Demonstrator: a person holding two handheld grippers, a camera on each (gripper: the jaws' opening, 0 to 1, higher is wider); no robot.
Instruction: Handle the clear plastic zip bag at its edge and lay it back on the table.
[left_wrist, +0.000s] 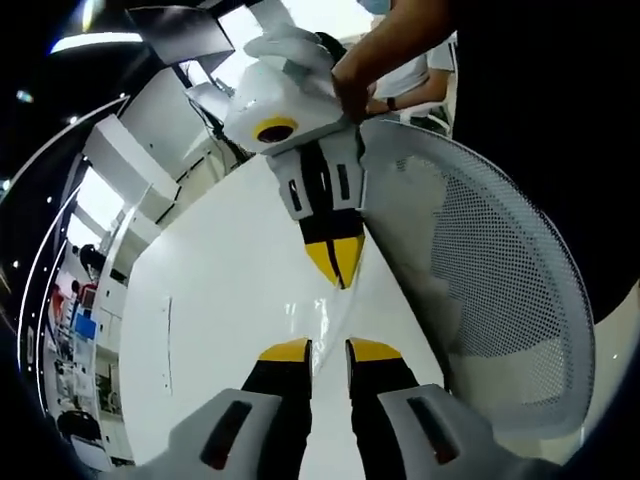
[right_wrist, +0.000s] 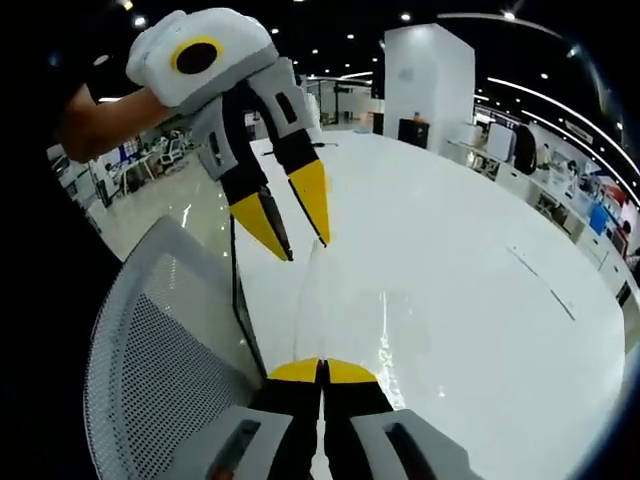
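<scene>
The clear plastic zip bag (right_wrist: 338, 322) is a faint see-through sheet with glints, stretched above the white table (right_wrist: 470, 250). My right gripper (right_wrist: 321, 372) is shut on its near edge, yellow tips pressed together. In the left gripper view the right gripper (left_wrist: 339, 278) comes down from the top, tips closed, with the bag (left_wrist: 333, 312) hanging just below them. My left gripper (left_wrist: 330, 350) is open a short way in front of the bag, nothing between its fingers. In the right gripper view the left gripper (right_wrist: 305, 248) reaches in from the upper left, jaws spread near the bag's far edge.
A white mesh chair back (left_wrist: 500, 280) stands against the table's edge, also the chair back (right_wrist: 160, 360) at lower left in the right gripper view. A person's arm (left_wrist: 400, 50) holds the right gripper. Office desks and pillars lie beyond the table.
</scene>
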